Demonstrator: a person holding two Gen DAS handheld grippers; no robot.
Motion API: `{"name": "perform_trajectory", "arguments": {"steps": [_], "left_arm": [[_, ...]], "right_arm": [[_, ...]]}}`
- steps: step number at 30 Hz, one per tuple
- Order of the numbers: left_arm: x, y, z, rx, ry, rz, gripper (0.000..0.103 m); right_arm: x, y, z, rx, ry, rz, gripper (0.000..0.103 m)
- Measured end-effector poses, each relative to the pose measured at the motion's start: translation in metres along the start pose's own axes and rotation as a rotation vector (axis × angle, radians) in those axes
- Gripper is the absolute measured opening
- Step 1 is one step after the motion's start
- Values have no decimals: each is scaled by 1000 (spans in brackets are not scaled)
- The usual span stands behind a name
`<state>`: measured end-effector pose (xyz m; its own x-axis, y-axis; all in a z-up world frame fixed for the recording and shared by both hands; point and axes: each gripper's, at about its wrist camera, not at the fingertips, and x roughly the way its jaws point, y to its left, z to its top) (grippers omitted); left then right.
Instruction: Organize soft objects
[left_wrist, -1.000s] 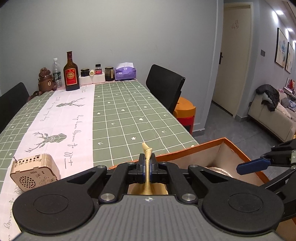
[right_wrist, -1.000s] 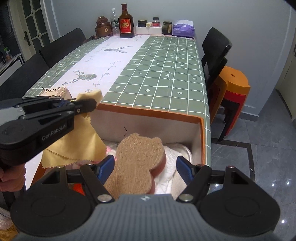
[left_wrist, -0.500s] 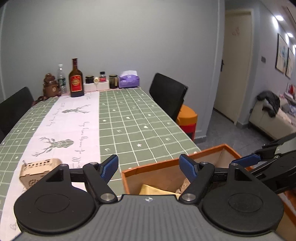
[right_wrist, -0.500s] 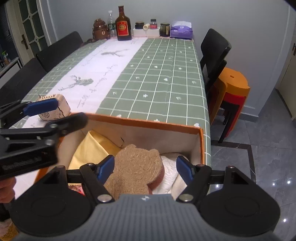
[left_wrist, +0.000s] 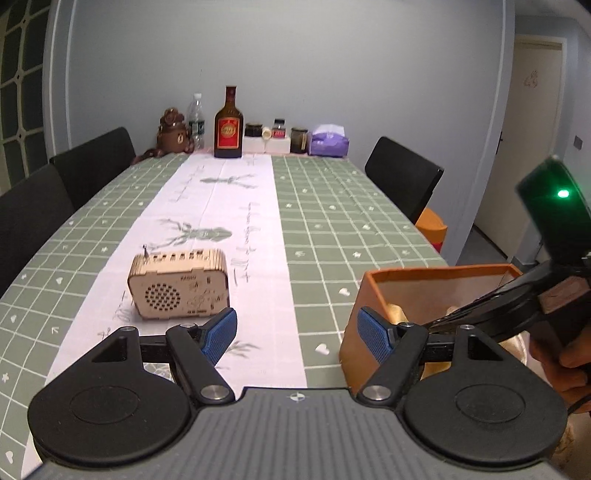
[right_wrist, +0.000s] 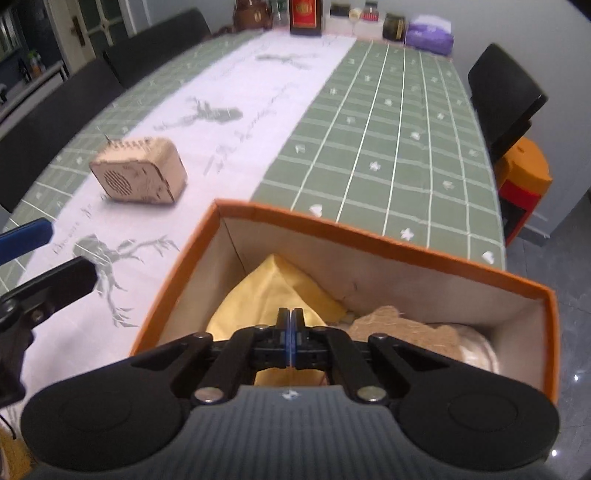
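Note:
An orange box (right_wrist: 369, 236) stands at the near table edge. Inside it lie a yellow cloth (right_wrist: 273, 291), a brown bear-shaped sponge (right_wrist: 399, 328) and a pale soft item (right_wrist: 476, 347). My right gripper (right_wrist: 290, 317) hangs shut over the box, just above the yellow cloth, with nothing visible between its pads. My left gripper (left_wrist: 297, 334) is open and empty over the tablecloth, left of the box (left_wrist: 369, 295). In the left wrist view, the right gripper's arm and a hand cover the box's right side.
A wooden radio (left_wrist: 177, 284) sits on the white runner left of the box. Bottles, jars, a bear figure and a purple tissue pack (left_wrist: 328, 142) line the far end. Black chairs (left_wrist: 402, 177) flank the table. An orange stool (right_wrist: 524, 173) stands right.
The left gripper opened, dropped the yellow cloth into the box and swung left over the table. The right gripper closed and shifted towards the cloth; the sponge now lies in the box.

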<state>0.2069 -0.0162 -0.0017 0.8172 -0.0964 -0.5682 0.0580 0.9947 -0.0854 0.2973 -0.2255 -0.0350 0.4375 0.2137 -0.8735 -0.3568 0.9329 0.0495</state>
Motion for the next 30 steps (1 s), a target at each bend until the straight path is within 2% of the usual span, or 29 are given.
{"name": "perform_trajectory", "arguments": {"steps": [4,10,17,20,25,27,30], "left_arm": [[15,8,-7,-10,42,1,86],[29,15,-14,-33,87,1,85],[29,14,-14,-20,112,-8,85],[23,12,-12,-13,111,-18,85],[4,4,-9,19,74,-33,85],[-7,3,-7,21,48,-46,85],[-28,0,-2,38,0,-54,87]], "right_arm": [[27,1,7,-25,51,-50,0],[55,-4,13,-13,92,-57,0],[54,-13,19,38,112,-25,0],[39,-14,17,69,70,7,3],[-3,-8,13,62,-22,-14,14],[-23,-7,10,79,-44,-32,30],[-59,-3,1,82,-118,-70,39]]}}
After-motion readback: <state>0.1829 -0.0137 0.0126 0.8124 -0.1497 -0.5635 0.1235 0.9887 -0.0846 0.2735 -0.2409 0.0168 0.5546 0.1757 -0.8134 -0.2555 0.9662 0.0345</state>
